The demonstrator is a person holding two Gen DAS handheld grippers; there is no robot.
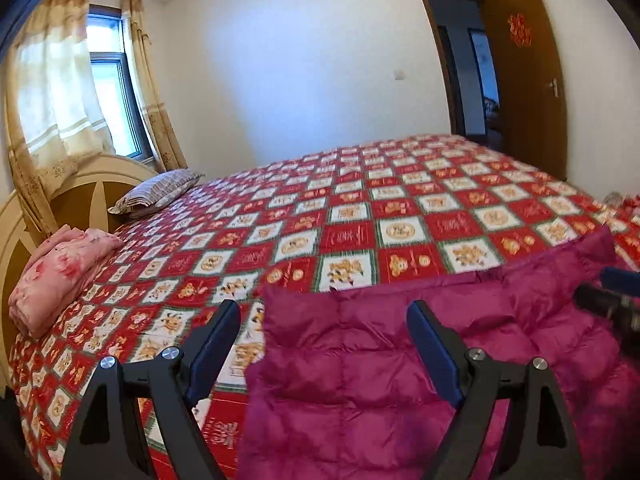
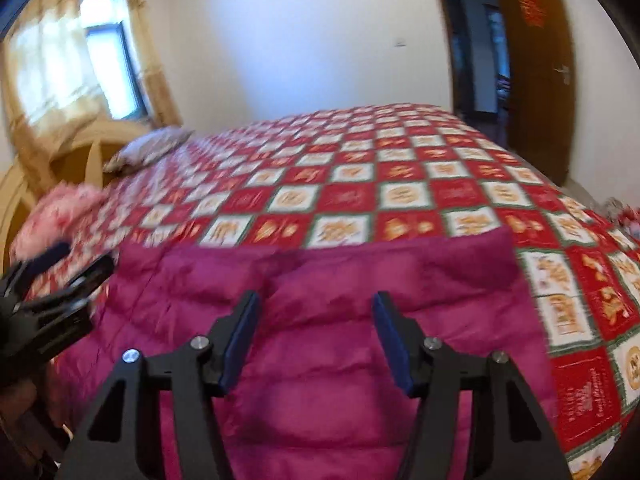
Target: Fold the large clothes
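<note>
A magenta quilted puffer jacket (image 1: pixel 400 368) lies flat on the near part of the bed, and it also fills the lower middle of the right wrist view (image 2: pixel 320 344). My left gripper (image 1: pixel 324 312) is open and empty, hovering over the jacket's left edge. My right gripper (image 2: pixel 316 304) is open and empty above the middle of the jacket. The right gripper shows at the right edge of the left wrist view (image 1: pixel 612 300). The left gripper shows at the left edge of the right wrist view (image 2: pixel 56 292). The right wrist view is blurred.
The bed has a red and white checked bedspread (image 1: pixel 360 216). A folded pink blanket (image 1: pixel 60 276) and a striped pillow (image 1: pixel 160 190) lie by the headboard (image 1: pixel 24 216) at the left. A curtained window (image 1: pixel 108 80) is behind, an open brown door (image 1: pixel 524 80) at far right.
</note>
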